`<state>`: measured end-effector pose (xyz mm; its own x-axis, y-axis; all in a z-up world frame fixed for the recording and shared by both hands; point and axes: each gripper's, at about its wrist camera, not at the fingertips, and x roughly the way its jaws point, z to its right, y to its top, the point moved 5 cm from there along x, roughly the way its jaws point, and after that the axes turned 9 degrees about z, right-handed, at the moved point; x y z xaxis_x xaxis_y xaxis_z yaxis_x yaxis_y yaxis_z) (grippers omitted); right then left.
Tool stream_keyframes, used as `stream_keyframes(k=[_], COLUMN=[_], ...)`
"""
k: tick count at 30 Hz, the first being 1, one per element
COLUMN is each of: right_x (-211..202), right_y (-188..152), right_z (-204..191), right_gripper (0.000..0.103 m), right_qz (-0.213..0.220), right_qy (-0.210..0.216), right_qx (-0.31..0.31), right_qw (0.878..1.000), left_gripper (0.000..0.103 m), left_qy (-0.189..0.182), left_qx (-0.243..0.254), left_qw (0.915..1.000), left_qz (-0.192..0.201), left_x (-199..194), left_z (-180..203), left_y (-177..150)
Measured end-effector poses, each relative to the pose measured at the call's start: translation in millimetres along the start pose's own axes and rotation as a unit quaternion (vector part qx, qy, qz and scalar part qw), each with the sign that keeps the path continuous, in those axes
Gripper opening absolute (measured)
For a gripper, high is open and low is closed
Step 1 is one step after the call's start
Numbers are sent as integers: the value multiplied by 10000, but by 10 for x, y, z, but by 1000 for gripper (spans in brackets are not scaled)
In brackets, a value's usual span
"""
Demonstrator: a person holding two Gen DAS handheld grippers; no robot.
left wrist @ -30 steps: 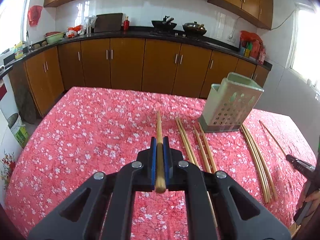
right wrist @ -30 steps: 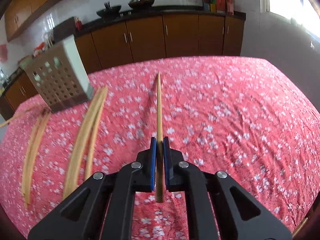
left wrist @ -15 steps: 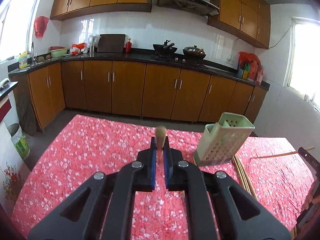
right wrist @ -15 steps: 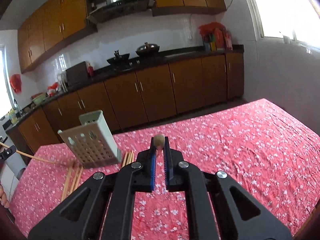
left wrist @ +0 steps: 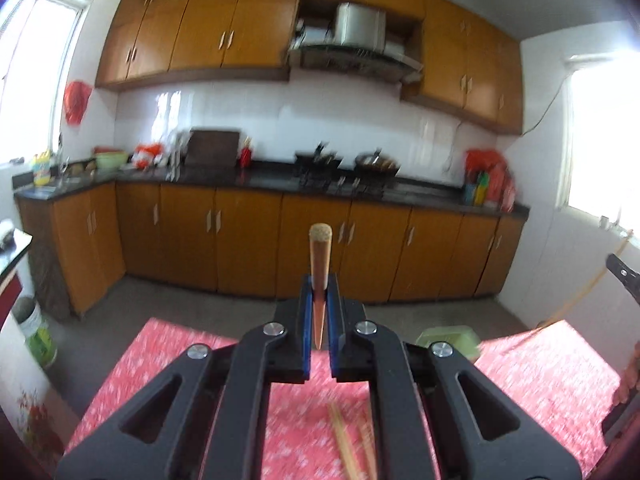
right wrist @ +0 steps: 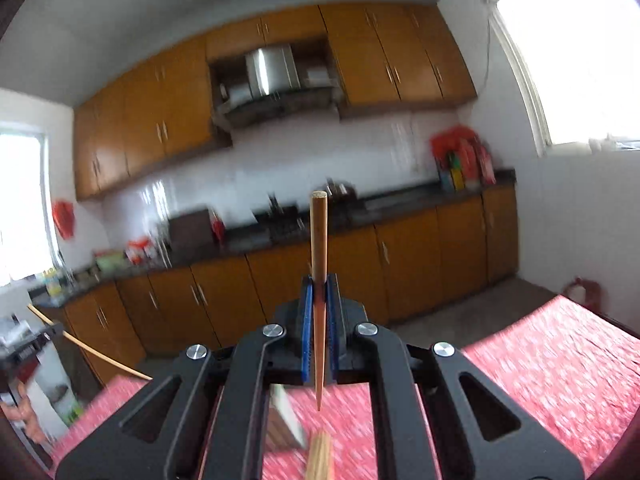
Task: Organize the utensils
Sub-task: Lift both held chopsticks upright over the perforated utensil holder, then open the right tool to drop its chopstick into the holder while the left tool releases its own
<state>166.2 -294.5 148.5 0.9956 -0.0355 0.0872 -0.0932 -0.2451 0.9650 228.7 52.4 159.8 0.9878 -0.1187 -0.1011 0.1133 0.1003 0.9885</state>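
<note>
Your left tool (left wrist: 319, 312) is clenched on a thin wooden chopstick (left wrist: 320, 268) pointing far; right tool (right wrist: 319, 320) grips another one (right wrist: 319, 264) likewise. The pale green plastic holder (left wrist: 448, 338) sits below, near-right of the left tool, on the red flowery desk (left wrist: 552, 376). Tips must tilt down.

We saw one wooden chopstick (left wrist: 320, 264) pinched between the left fingers, its blunt end pointing away. A second chopstick (right wrist: 319, 248) stood likewise in the right fingers. Loose chopsticks (left wrist: 346, 444) lay on the tabletop, near the pale green holder (left wrist: 448, 338).
</note>
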Motion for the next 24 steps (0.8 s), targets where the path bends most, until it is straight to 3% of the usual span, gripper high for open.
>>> stream_keyframes(k=[4, 10, 21, 22, 24], right_x=[76, 370, 564, 558, 540], right_y=[70, -310, -723, -736, -722], right_z=[-220, -415, -444, -448, -443], right_gripper=[7, 7, 8, 13, 40], right_qz=[219, -217, -884, -901, -900], right_qy=[315, 487, 475, 481, 484], right_qx=[122, -38, -44, -58, -72], right_qw=[9992, 9986, 9949, 9948, 9947], left_gripper=[7, 7, 8, 8, 10], left_qy=[-418, -917, -924, -912, -872], left_qx=[-110, -288, -188, -193, -183], left_qw=[9989, 9953, 9923, 9921, 9923], left_qz=[154, -131, -798, -840, -859], left_x=[-39, 33, 455, 479, 505], left_z=[258, 581, 797, 798, 799], left_y=[179, 15, -561, -594, -627])
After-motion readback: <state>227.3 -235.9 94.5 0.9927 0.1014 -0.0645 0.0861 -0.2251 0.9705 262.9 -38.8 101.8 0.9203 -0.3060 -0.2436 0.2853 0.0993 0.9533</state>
